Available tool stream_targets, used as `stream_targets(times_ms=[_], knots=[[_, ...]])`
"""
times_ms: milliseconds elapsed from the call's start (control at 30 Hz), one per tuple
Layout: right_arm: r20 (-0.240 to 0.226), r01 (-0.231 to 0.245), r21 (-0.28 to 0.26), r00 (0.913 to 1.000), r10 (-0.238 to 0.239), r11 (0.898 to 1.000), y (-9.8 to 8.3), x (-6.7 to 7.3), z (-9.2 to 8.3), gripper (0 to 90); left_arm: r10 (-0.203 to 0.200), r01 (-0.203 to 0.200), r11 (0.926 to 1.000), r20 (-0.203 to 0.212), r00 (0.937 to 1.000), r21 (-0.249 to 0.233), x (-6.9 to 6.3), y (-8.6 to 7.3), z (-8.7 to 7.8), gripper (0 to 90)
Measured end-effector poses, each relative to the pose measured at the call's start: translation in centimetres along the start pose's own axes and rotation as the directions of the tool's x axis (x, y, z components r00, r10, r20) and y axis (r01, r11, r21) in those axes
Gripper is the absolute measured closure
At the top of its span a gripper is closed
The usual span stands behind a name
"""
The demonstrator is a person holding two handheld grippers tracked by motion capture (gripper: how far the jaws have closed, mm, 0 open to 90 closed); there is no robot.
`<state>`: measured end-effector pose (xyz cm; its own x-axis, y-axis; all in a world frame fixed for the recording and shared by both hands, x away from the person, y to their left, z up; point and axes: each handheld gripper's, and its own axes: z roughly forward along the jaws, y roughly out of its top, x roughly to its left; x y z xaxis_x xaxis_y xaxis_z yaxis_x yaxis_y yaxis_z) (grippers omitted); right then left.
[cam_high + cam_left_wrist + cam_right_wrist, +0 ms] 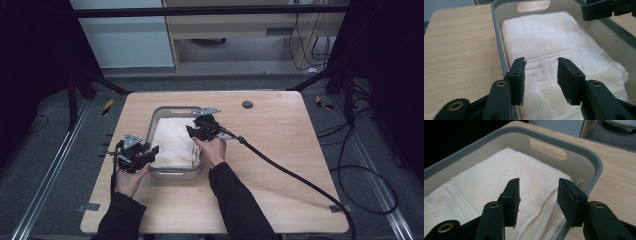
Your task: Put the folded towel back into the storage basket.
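Observation:
A folded cream towel [172, 141] lies inside a grey basket [170, 111] on the wooden table. My left gripper [149, 151] hangs at the basket's near left corner, jaws open over the towel's [541, 45] near edge with nothing pinched between them. My right gripper [192, 129] hovers over the basket's right side, open above the towel's [499, 177] folded edge by the basket wall [596, 170]. The other gripper [607, 8] shows at the top right of the left gripper view.
The light wooden table [280, 150] spreads to the right of the basket, crossed by the right gripper's thick black cable [295, 175]. A dark round grommet [247, 104] sits near the far edge. Handle slots [547, 148] cut the basket's end walls.

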<state>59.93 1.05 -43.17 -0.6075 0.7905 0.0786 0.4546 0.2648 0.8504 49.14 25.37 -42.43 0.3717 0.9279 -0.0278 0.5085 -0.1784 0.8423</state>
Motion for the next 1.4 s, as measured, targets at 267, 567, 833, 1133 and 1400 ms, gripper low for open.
stream_targets(times_ms=[267,567,833,1133,1400], knots=[[-0.009,0.029,-0.058,0.9995,-0.029,0.998,1.5,0.3,-3.2,39.9,0.009,-0.009,0.999,0.007,0.9999,-0.043,0.2,0.1,-1.2,42.9],[-0.008,0.047,-0.096,0.9988,-0.048,0.994,1.8,-0.5,-7.4,23.0,0.007,-0.007,0.9978,0.006,1.0,-0.066,0.4,0.0,-2.2,34.4],[0.027,0.039,-0.112,0.999,-0.036,0.993,0.3,-2.2,-11.3,15.3,0.011,-0.012,0.9963,-0.004,0.9999,-0.085,0.4,-0.5,-3.1,30.7],[0.025,0.026,-0.102,0.9994,-0.024,0.994,-3.0,-4.5,-15.1,11.8,0.017,-0.017,0.9956,-0.001,0.9998,-0.092,0.6,-1.1,-3.7,27.0],[0.053,-0.001,-0.087,0.9986,0.006,0.996,-7.0,-7.0,-18.1,10.5,0.018,-0.019,0.9934,-0.005,0.9998,-0.113,1.2,-2.3,-4.9,24.3]])
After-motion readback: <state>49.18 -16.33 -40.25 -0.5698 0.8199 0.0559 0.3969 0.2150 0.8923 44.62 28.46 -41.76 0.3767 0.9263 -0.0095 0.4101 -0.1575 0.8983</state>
